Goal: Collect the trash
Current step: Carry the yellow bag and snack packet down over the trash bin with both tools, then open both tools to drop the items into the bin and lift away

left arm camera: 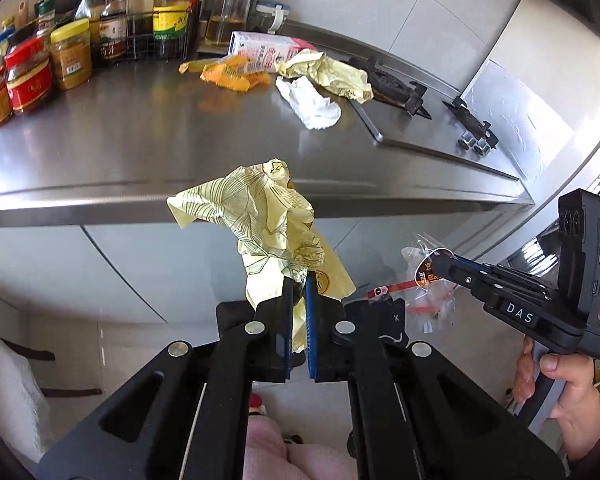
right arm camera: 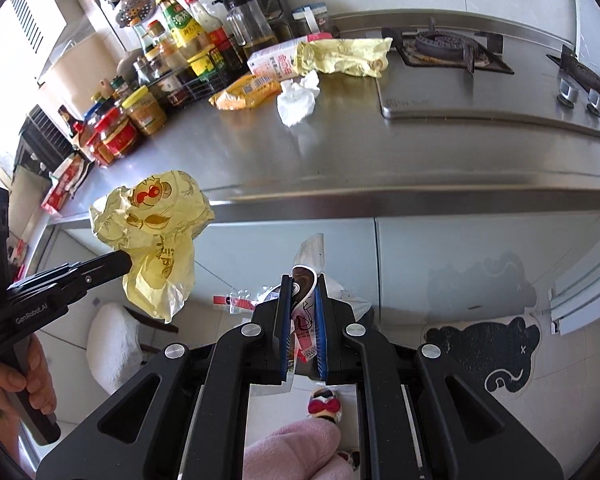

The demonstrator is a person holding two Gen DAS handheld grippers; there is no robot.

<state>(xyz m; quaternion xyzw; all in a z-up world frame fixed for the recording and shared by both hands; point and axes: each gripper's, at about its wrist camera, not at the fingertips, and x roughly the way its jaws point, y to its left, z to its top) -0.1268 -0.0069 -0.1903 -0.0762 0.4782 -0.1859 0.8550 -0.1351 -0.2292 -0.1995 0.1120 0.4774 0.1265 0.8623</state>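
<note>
My left gripper is shut on a crumpled yellow paper wrapper and holds it in the air in front of the steel counter. It also shows in the right wrist view. My right gripper is shut on a clear plastic wrapper with red print, also held off the counter; it shows in the left wrist view. On the counter lie another yellow wrapper, a white tissue, an orange packet and a milk carton.
Jars and sauce bottles with a wire rack stand at the counter's back left. A gas hob sits at the right. Below are cabinet doors, a tiled floor, a dark cat-shaped mat and a white stool.
</note>
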